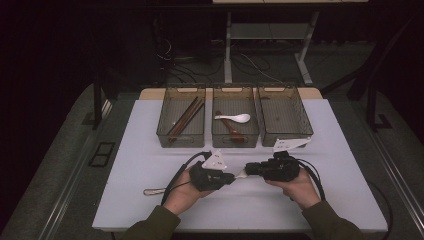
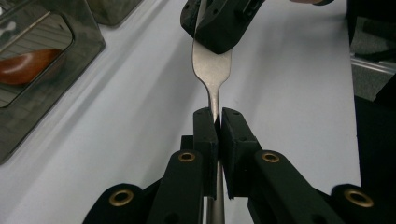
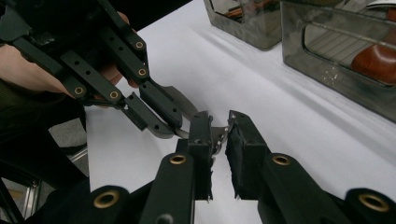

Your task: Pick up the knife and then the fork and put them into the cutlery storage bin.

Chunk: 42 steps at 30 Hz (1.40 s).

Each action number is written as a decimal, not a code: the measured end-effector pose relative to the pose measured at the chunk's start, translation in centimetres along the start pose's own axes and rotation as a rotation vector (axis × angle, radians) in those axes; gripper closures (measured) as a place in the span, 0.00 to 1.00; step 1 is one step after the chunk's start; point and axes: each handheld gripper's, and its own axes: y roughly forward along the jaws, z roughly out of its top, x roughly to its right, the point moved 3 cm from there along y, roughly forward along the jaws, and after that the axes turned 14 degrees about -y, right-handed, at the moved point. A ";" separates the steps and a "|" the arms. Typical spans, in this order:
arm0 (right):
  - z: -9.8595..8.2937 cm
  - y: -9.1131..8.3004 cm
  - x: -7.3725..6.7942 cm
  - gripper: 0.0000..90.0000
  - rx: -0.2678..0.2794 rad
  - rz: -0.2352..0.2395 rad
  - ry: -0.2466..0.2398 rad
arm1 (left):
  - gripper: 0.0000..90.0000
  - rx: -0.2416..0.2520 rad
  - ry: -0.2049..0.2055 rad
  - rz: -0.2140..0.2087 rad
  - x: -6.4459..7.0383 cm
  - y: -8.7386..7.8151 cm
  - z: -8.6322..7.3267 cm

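Left gripper (image 2: pixel 215 122) clamped on a metal fork's (image 2: pixel 211 70) neck; right gripper (image 3: pixel 218 132), jaws parted, straddles its head above the table (image 1: pixel 150 150).

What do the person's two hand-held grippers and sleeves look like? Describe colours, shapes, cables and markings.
Both the left hand-held gripper and the right hand-held gripper are black, with holed linkage bars, brass-coloured rivets, blocky jaws, black cables and a pale three-cornered plate on top. The sleeves are olive green.
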 end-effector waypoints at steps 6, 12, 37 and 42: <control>0.7 -0.1 0.1 0.94 0.011 -0.001 0.009 | 0.92 0.022 -0.015 -0.024 0.0 -0.1 0.0; 1.1 0.2 0.3 0.97 0.013 0.003 0.017 | 0.90 0.029 -0.024 -0.039 -0.1 0.1 -0.1; 2.8 -5.0 5.4 0.97 0.015 -0.163 0.096 | 0.35 0.180 -0.169 0.048 -3.7 -5.9 -6.3; 3.5 -6.9 6.7 0.97 0.032 -0.205 0.108 | 0.23 0.197 -0.182 0.073 -4.2 -6.4 -7.1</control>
